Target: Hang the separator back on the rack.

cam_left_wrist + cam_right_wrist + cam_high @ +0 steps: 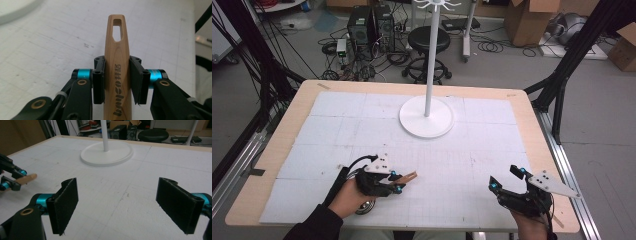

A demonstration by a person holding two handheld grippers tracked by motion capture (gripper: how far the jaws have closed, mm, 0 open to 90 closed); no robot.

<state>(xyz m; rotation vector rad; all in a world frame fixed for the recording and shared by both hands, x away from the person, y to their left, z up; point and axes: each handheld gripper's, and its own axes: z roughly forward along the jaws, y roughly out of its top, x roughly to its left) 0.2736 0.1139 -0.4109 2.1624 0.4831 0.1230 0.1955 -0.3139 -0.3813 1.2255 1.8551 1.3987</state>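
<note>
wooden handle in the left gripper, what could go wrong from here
1. The left gripper fingers clamp the wooden handle partway along, with the slotted tip well past them. A knock on that long end might twist it in the grip.
2. The white stand has a thin tall pole; bumping it with the handle could rock it.
3. The right gripper is open and empty, so nothing backs up the hold if the handle slips.

A wooden table (532, 125) bears a white gridded mat (337, 130) with a white stand (427, 117) on it
</note>
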